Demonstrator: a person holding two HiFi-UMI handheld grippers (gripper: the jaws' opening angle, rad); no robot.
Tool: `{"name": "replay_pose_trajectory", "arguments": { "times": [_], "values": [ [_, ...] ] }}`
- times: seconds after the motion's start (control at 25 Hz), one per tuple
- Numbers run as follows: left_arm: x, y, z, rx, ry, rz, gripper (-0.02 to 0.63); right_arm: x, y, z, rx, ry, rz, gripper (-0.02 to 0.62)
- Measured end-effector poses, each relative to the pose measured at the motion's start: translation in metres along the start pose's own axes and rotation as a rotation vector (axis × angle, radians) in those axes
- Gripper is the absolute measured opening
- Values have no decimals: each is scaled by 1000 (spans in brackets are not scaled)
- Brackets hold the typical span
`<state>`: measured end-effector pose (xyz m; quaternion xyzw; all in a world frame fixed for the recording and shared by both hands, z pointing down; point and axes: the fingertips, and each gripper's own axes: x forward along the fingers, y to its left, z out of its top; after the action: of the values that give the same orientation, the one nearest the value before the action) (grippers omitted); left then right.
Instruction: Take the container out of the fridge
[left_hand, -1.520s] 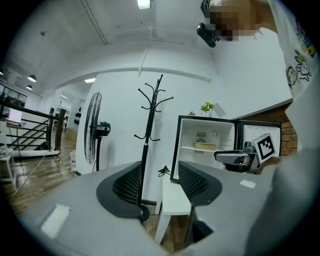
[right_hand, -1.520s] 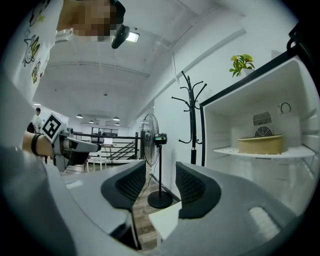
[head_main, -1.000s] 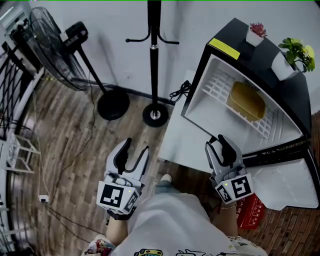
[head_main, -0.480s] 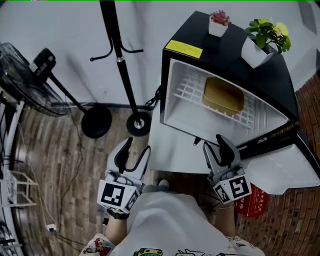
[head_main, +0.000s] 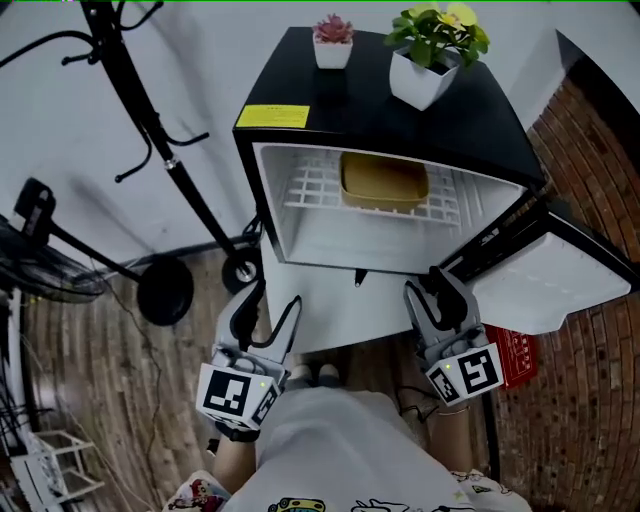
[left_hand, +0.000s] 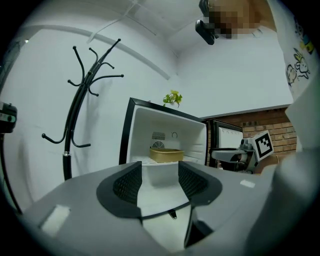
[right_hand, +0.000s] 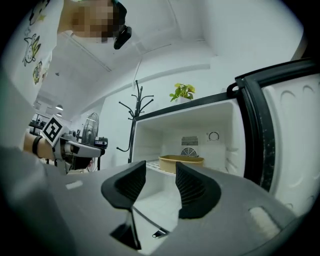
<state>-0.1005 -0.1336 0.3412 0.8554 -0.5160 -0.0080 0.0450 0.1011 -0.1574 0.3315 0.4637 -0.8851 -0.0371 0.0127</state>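
Your left gripper (head_main: 272, 302) was wide open, its fingers well apart with nothing between them. Your right gripper (head_main: 428, 290) was open and empty too. Both hung short of the fridge (head_main: 350, 110), whose door (head_main: 545, 285) stood swung out to the right of your right fingers. The container (head_main: 385, 183) sat on the wire shelf (head_main: 310, 190), ahead of and above both pairs of fingers and well apart from them, closer to the line of the right pair.

It looked like a shallow, open-topped tan plastic tub, so it was probably light and fairly stiff, with smooth walls that might slip under a weak pinch. The near long wall seemed the best place to take hold, with one finger inside the rim and one outside. Held by one wall it would likely droop or tip, so a second grip on a short end would have steadied it.

You could not tell whether it held anything: both gripper views saw only its outer wall, and the head view was too small to settle it. Its underside was hidden, and so was how it sat on the wires.
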Motion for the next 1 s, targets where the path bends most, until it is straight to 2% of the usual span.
{"name": "replay_pose_trajectory", "arguments": {
  "times": [0.16, 0.4, 0.68, 1.0],
  "values": [
    [11, -3, 3, 1, 5, -64, 225, -10, -7, -1, 9, 8, -67, 181],
    [24, -11, -3, -3, 26, -133, 224, -16, -12, -5, 8, 24, -112, 180],
    [35, -16, -8, -16, 39, -162, 219, -7, -18, -6, -22, 44, -98, 181],
    [43, -16, -13, -22, 45, -165, 218, 10, -33, -1, -128, 76, -57, 181]
  ]
}}
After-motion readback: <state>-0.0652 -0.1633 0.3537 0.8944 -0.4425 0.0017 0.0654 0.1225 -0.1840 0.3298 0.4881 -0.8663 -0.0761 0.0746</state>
